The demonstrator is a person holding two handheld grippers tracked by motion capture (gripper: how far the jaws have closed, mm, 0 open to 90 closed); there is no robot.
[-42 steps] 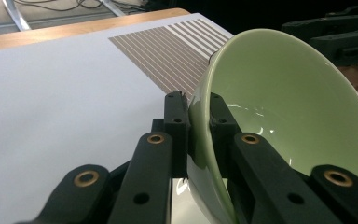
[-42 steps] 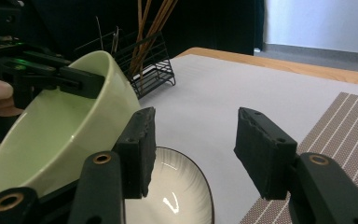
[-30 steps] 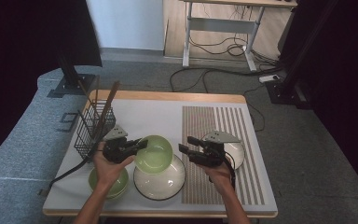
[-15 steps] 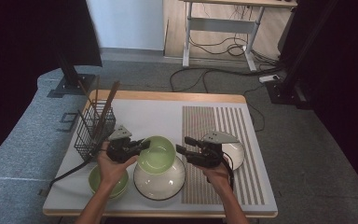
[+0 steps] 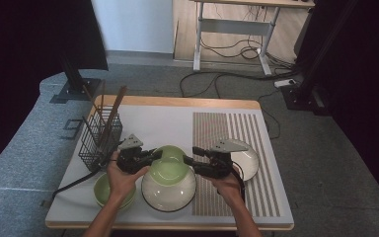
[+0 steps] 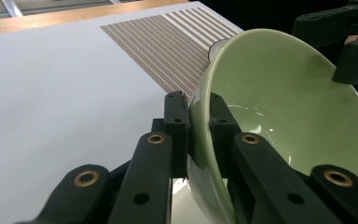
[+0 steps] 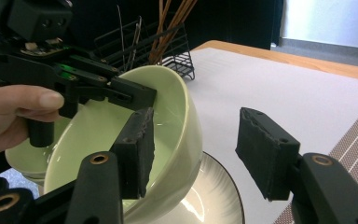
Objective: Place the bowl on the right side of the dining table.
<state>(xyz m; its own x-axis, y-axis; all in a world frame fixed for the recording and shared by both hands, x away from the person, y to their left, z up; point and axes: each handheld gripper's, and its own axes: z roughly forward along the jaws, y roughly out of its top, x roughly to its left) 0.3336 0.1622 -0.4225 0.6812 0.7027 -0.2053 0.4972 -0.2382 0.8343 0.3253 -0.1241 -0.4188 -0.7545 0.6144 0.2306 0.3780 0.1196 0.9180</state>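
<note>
Compared with a second ago, the green bowl (image 5: 168,165) has shifted a little to the right and now hangs above the white bowl (image 5: 168,195) rather than over the stack of green bowls (image 5: 109,190) at the near-left of the table (image 5: 153,116). Over the last half second both hands look close to settled. My reading: the bowl is being passed across, or steadied by two tools, before being set down; the transfer is not complete.

The left gripper (image 6: 196,128) is clenched on the bowl's rim, one jaw inside the wall and one outside, as the left gripper view shows plainly. The right gripper (image 7: 193,151) stands released: its jaws straddle the opposite rim, one pad (image 7: 140,149) inside the bowl, the other well clear outside, neither seen pressing.

Orientation: the bowl is tilted, not level. Its mouth faces up and towards the right side of the table, its base down and left. Being round, it has no true long axis; its centre line leans to the right.

The wire basket (image 5: 100,138) with chopsticks stands at the far left, apart from the work.
</note>
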